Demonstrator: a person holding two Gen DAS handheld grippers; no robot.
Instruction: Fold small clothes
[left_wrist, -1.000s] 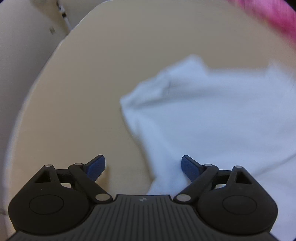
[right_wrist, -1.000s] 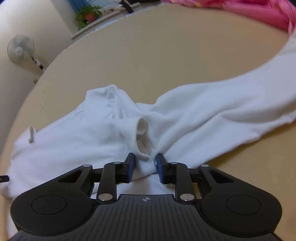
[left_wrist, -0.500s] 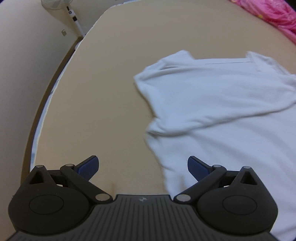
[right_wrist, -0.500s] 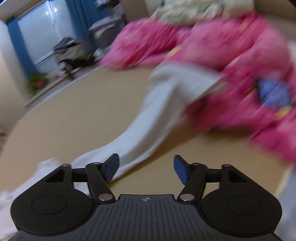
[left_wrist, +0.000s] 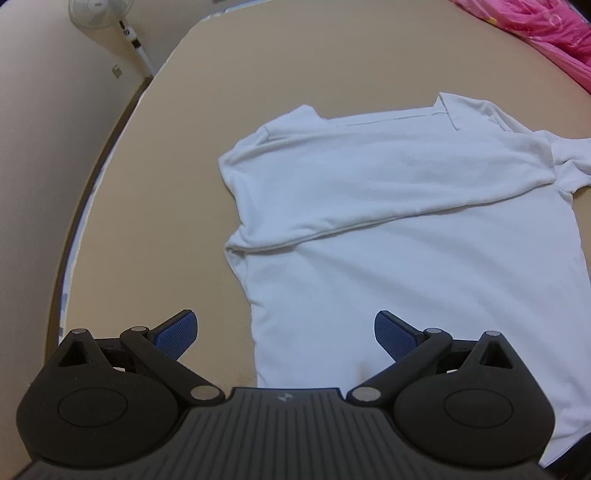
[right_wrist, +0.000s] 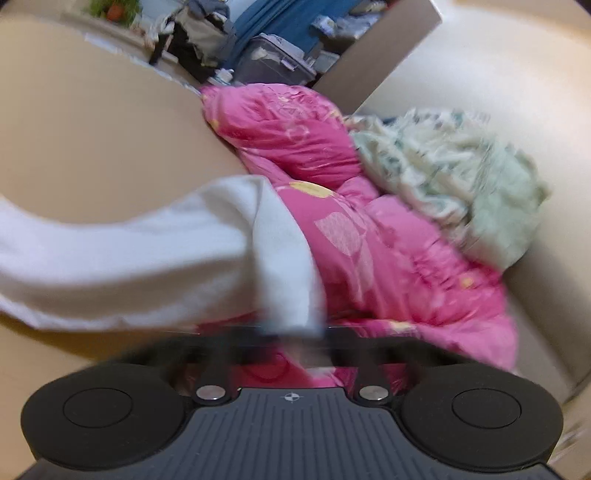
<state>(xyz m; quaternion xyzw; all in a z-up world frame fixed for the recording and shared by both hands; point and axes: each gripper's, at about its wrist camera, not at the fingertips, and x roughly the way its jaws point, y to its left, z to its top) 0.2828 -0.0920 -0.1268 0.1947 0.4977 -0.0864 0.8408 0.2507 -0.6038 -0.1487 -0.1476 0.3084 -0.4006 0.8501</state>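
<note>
Shirt was the thing I worked on: a white one, spread flat on the tan mattress, with its collar at the far end from me and its hem near me. One arm of the shirt was already laid across the chest, from the shirt's left edge toward its right side.

My left claw hung over the hem corner of the shirt with the jaws as wide as they go. Nothing was between the pads, and the cloth lay below them, not touched.

My right claw was at the other side of the shirt, close to the pink quilt. Its jaws had just been closing and were now shut. The picture was blurred there, but the cuff of the other sleeve came down exactly to the fingertips, so I judged it was pinched between them.

This sleeve ran as one long band from the shirt's body outward to my right claw, lifted off the mattress, with its long axis pointing away from the shirt toward the quilt. I judged that the next move had to carry the cuff back along this same line, over the shirt's chest. The right claw was the nearer one for this, and the left was free to hold the shirt's body down.
</note>
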